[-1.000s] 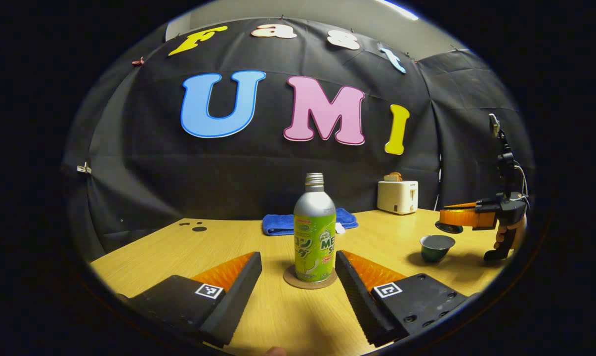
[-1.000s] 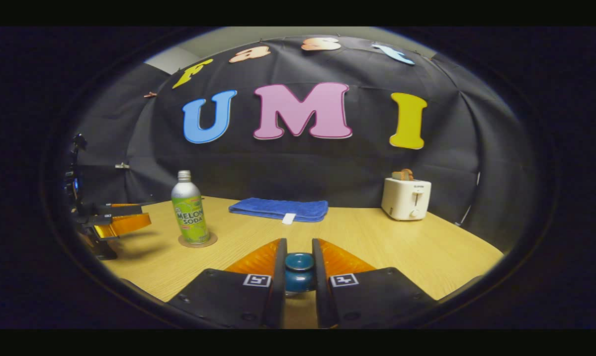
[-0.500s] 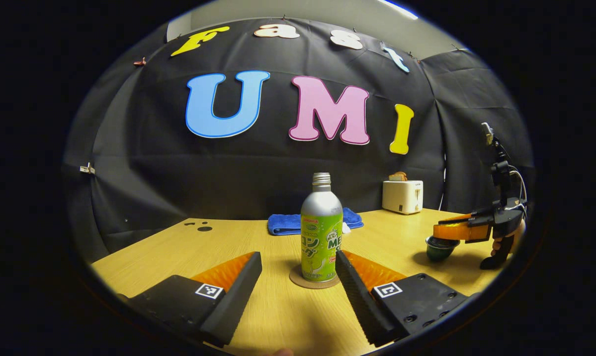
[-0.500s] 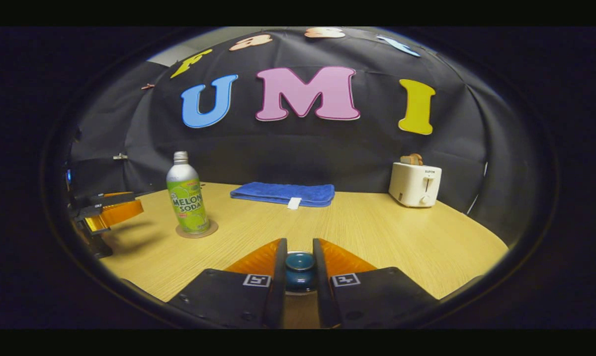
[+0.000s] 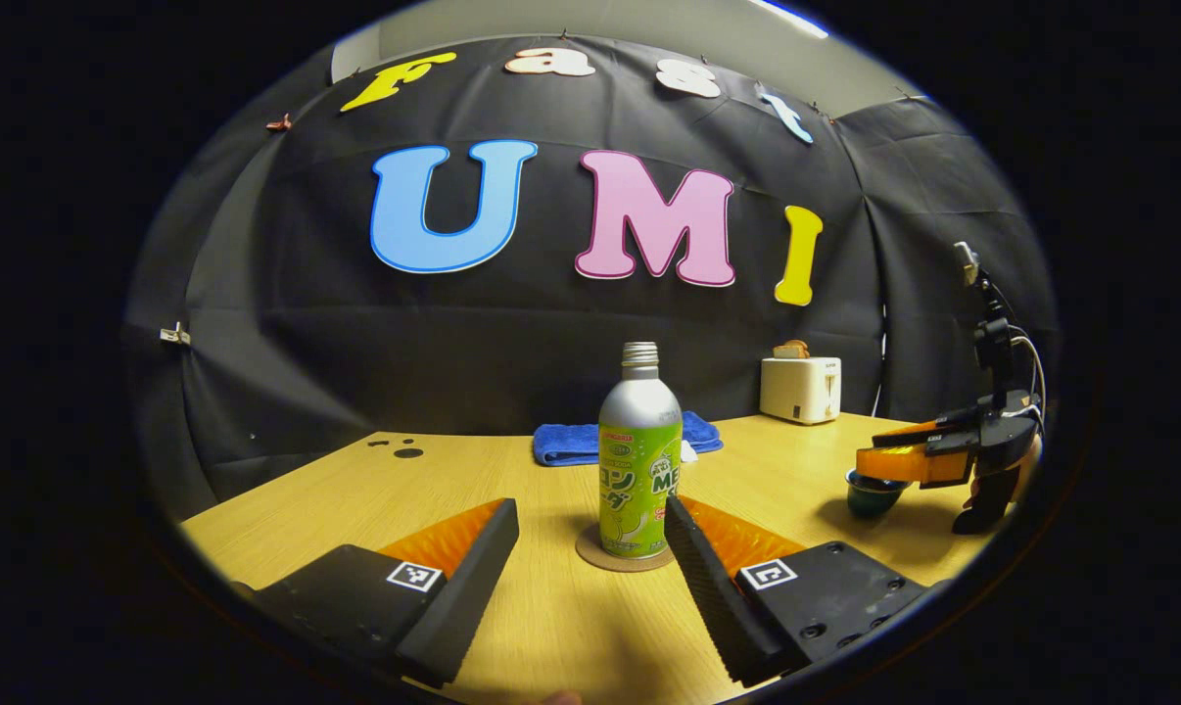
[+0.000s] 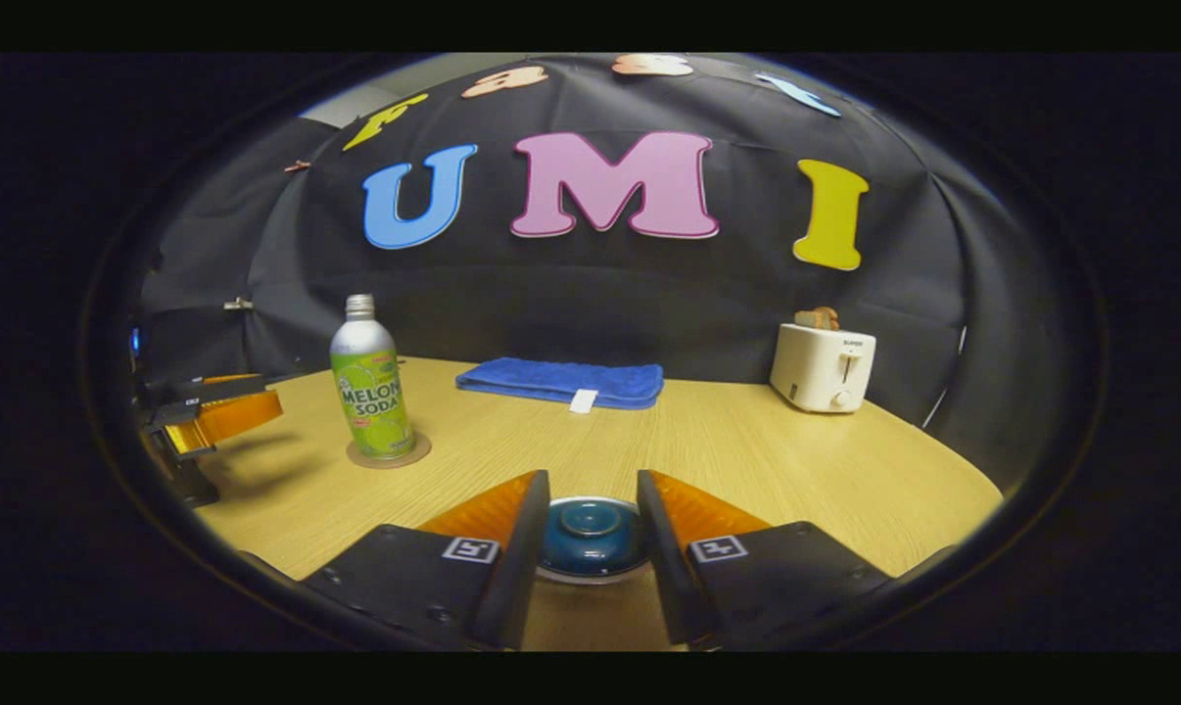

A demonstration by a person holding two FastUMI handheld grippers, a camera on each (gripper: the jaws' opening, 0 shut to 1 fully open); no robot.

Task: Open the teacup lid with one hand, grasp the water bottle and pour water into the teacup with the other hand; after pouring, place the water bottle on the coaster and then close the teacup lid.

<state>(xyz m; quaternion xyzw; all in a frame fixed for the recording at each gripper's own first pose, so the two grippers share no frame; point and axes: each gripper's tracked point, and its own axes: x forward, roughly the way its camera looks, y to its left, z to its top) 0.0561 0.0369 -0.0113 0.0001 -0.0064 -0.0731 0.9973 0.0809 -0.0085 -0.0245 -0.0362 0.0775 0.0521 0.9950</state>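
Bottle on coaster, lid on cup.
Left gripper view: my left tongs [image 5: 590,548] gape wide around the upright water bottle [image 5: 638,458] on its coaster [image 5: 590,550]. Right gripper view: my right tongs [image 6: 590,514] stand parted, flanking the teacup lid [image 6: 590,534] sitting on the teacup, desk [image 6: 747,460] beneath.

Your left gripper [image 5: 590,507] carries two flat plates, each stamped with a small square black-and-white marker [image 5: 414,576] and dotted with recessed screws [image 5: 806,632]. Its fingers [image 5: 478,568] are toothed on the inner faces and finely ribbed on the outer ones. Your right gripper [image 6: 592,480] bears the same paired markers and screws. In the left gripper view it has a dark pistol-style handle [image 5: 982,494], a thin upright mast [image 5: 987,313] of dark fittings, and a pale cable [image 5: 1031,362] looping down beside it.
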